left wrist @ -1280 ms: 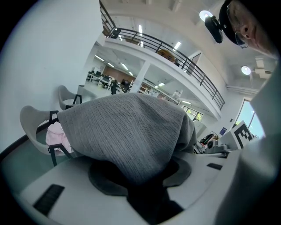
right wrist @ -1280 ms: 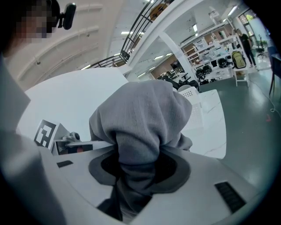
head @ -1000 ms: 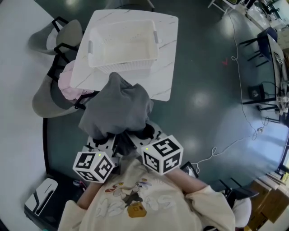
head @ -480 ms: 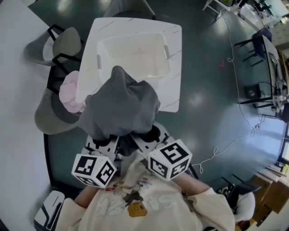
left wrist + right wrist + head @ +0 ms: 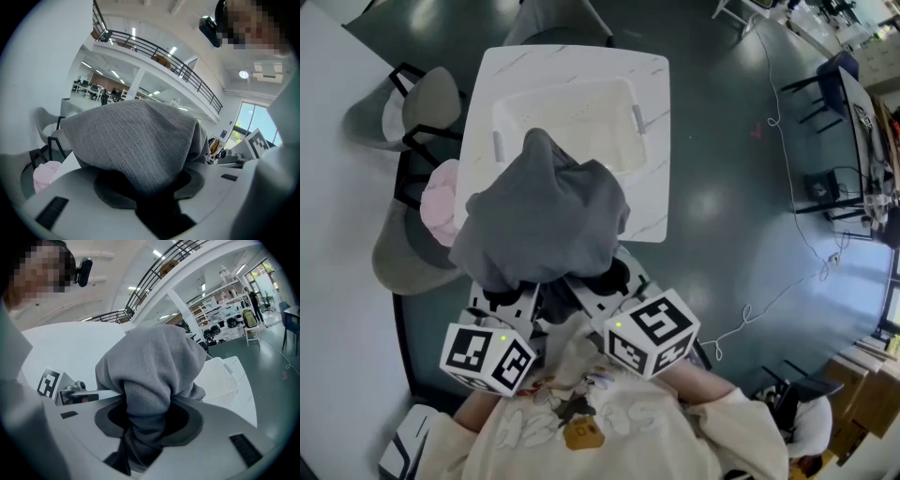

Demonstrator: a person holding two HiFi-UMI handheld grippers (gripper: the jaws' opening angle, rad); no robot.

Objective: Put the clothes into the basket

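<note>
1. Left gripper: my jaws are clenched on a fold of the grey garment, and cloth fills the gap.
2. Right gripper: my jaws are clamped on a bunched wad of the same garment.
3. The garment hangs bunched between both grippers, off the counter. In the head view it covers the near rim of the white basket. It is not in the basket yet.
4. The basket sits on the white marbled counter.
5. A pink garment lies on the grey chair, left of the counter.
6. Writing: the marker cubes carry black-and-white square codes only. My sweatshirt has a print too blurred to read.
</note>
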